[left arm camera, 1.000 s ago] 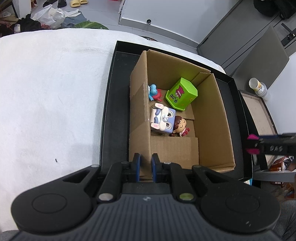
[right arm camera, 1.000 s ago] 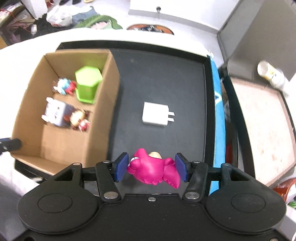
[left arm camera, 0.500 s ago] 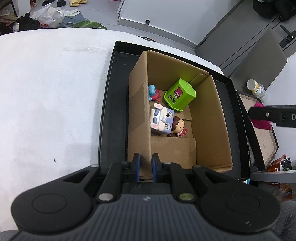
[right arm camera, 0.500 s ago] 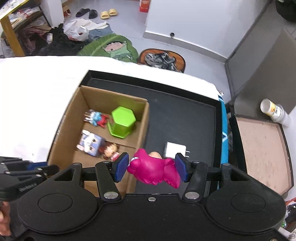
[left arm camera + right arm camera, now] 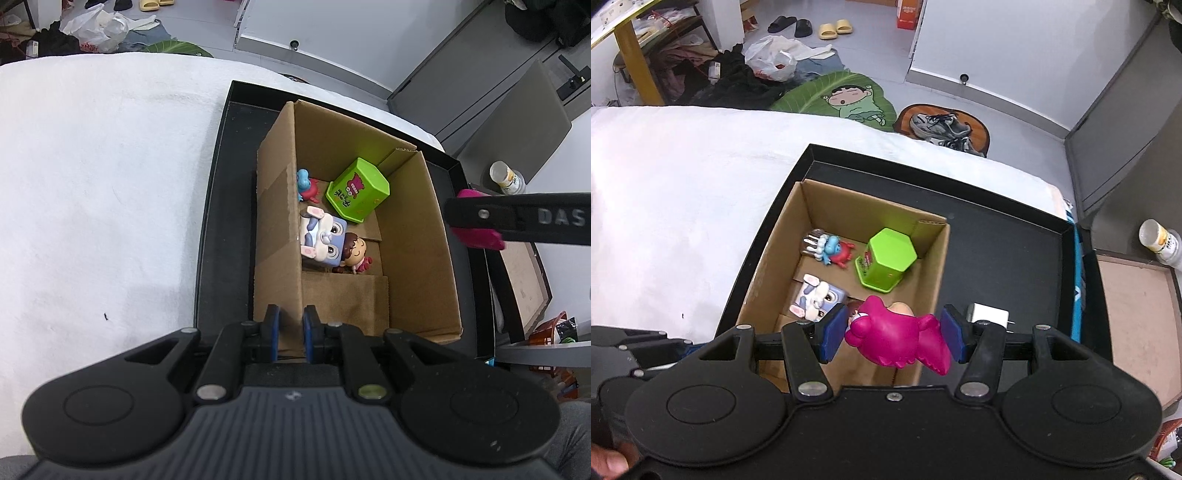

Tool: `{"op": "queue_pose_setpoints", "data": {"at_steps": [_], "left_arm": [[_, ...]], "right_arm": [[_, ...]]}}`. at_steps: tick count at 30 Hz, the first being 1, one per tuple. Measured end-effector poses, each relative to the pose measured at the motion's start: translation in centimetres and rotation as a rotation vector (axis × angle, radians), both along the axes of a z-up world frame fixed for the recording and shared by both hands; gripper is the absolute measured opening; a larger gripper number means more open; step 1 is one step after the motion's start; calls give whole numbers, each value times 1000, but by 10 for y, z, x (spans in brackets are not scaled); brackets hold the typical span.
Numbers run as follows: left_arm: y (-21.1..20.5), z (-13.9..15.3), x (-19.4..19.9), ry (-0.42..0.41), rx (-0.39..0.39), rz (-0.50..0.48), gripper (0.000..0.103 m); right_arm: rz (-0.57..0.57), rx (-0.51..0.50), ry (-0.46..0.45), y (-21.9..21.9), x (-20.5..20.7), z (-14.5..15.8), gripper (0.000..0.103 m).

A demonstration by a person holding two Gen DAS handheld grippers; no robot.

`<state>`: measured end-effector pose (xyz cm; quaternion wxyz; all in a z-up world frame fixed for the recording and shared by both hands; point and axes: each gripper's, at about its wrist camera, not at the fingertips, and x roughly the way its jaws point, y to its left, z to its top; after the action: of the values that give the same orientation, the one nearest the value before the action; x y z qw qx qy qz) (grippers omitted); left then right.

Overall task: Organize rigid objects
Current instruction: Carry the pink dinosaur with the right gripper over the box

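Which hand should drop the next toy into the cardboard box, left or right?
Right. The right gripper already grips the pink toy above the cardboard box; the left gripper is shut on the box's near wall.

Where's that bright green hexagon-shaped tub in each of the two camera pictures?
Left wrist view: green tub lies tipped at the cardboard box's far end, upper middle of the picture.
Right wrist view: green tub sits mid-picture, near the box's far right corner.
Shared landmark: the blue-and-white bunny cube.

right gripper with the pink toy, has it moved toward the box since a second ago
Yes. The right gripper, shut on the pink toy, has shifted left from over the black tray near the white charger to over the cardboard box.
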<state>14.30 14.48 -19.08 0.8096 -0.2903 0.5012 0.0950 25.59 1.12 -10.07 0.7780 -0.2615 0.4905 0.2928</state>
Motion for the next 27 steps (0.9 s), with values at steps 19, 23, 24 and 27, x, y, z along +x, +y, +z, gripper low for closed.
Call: {"op": "queue_pose_setpoints", "data": {"at_steps": [19, 23, 24, 27], "left_arm": [[0, -3, 1, -3, -19, 1, 13], [-2, -2, 2, 0, -16, 2, 13], [-2, -2, 2, 1, -13, 0, 13], [-3, -2, 3, 4, -9, -2, 12]], "right_arm": [[30, -85, -40, 26, -1, -52, 55], [44, -80, -62, 28, -4, -51, 55], [44, -75, -67, 28, -5, -49, 55], [39, -56, -71, 23, -5, -42, 56]]}}
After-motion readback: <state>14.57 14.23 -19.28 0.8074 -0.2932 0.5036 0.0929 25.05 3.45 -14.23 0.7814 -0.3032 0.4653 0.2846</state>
